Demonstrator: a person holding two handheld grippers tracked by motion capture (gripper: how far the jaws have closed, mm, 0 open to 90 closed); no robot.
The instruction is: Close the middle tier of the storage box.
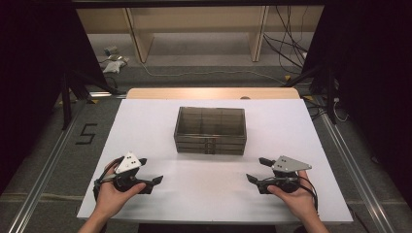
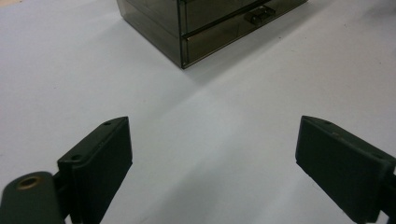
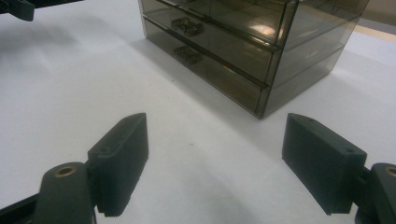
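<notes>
Smoked clear drawer box sits mid-desk on the white sheet, drawer fronts w/ small handles facing the person, all drawers pushed in. Left tool rests low near the front-left of the desk, well apart from the box; jaws wide, nothing btwn them. Right tool is opposite at front-right, also wide & empty, pointed toward the box's near right corner. Both hands grip the tool bodies.
</notes>
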